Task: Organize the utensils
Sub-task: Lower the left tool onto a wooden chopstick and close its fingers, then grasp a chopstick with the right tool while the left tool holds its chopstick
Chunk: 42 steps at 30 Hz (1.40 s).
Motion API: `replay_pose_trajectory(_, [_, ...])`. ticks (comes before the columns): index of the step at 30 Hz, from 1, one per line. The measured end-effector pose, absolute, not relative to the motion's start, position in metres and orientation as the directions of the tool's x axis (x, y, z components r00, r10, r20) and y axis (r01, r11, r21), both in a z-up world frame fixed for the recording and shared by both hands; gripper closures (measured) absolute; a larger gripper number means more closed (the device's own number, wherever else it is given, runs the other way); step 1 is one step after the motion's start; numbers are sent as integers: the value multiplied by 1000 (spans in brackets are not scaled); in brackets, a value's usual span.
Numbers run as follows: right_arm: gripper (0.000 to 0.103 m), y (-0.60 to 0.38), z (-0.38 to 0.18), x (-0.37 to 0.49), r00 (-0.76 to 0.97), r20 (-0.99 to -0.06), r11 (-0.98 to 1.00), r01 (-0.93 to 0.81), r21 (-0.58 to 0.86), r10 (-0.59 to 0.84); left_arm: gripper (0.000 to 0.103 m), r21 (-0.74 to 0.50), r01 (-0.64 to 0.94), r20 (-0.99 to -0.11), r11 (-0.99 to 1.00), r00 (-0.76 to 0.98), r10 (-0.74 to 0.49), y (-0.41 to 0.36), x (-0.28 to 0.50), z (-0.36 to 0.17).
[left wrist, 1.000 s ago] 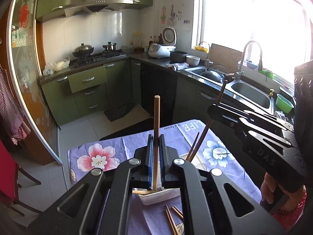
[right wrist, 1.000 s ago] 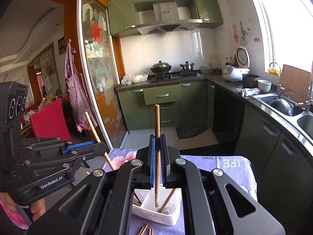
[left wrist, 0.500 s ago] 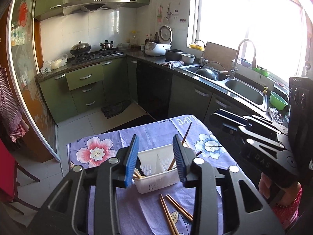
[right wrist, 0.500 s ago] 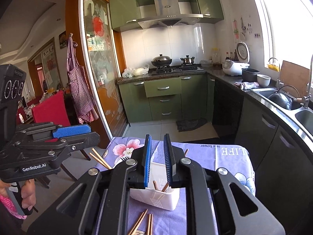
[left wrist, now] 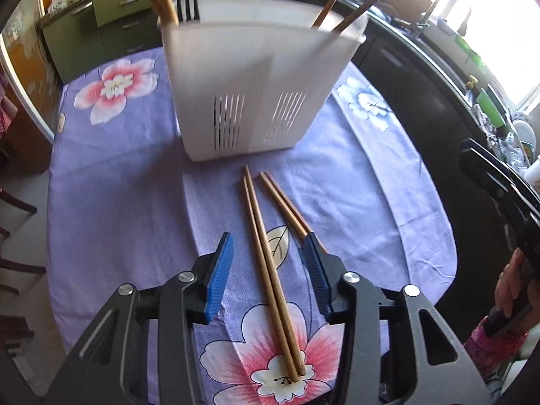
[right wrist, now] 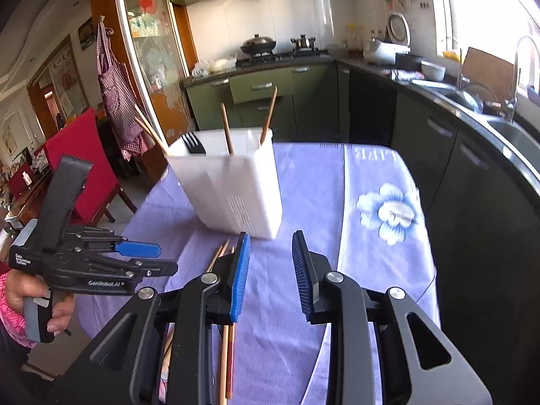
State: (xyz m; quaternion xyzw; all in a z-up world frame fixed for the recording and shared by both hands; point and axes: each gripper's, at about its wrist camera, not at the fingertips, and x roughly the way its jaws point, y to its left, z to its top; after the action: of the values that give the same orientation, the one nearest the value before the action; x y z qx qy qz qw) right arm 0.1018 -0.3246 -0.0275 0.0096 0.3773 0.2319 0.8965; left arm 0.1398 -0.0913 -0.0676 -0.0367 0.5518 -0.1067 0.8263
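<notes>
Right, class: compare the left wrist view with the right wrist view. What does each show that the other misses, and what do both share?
Only the left wrist view shows both pairs of loose chopsticks laid out whole on the tablecloth, one pair between the left claw pads, untouched as its jaws close.

Only the right wrist view shows the stove, the red chair, the checked apron and the right claw, jaws opening with nothing between them.

Both show the white holder with chopsticks and a fork standing in it.

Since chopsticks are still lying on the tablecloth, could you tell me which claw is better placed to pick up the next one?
Left: the left claw, closing, already straddles the chopstick pair; the right claw is opening over bare tablecloth.
</notes>
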Motion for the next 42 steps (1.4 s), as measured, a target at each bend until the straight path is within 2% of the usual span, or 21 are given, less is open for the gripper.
replay_pose_trajectory(7, [76,-339,-72,101,551,-707,888,-376,265,444,66,-150,68,-930,986,328,-164,-84,154,-101])
replay_pose_trajectory(21, [76,-342,-73,112,542,-703,883,-365,296,460,67,-71,78,-953,994,290,-91,-96,161,-121])
replay_pose_trajectory(23, [76,-338,-74,112,535,-708,881,-372,293,461,67,-49,76,-955,996,289,-69,-97,161,-121])
replay_pose_trajectory(26, [69,-327,-78,113,514,-721,873,-403,275,465,68,-23,87,-956,996,290,-47,-101,160,-123])
replay_pose_trajectory(29, [69,-308,-82,109,506,-728,857,-467,218,462,68,-4,101,-954,995,298,-34,-106,158,-124])
replay_pose_trajectory(32, [69,-285,-92,108,512,-749,850,-512,126,420,79,7,112,-953,994,303,-27,-107,156,-125])
replay_pose_trajectory(34, [69,-272,-100,111,501,-758,839,-533,109,417,91,9,118,-953,993,302,-27,-105,156,-124])
replay_pose_trajectory(42, [69,-248,-125,135,475,-794,834,-547,73,381,93,43,143,-949,989,314,-5,-90,153,-122])
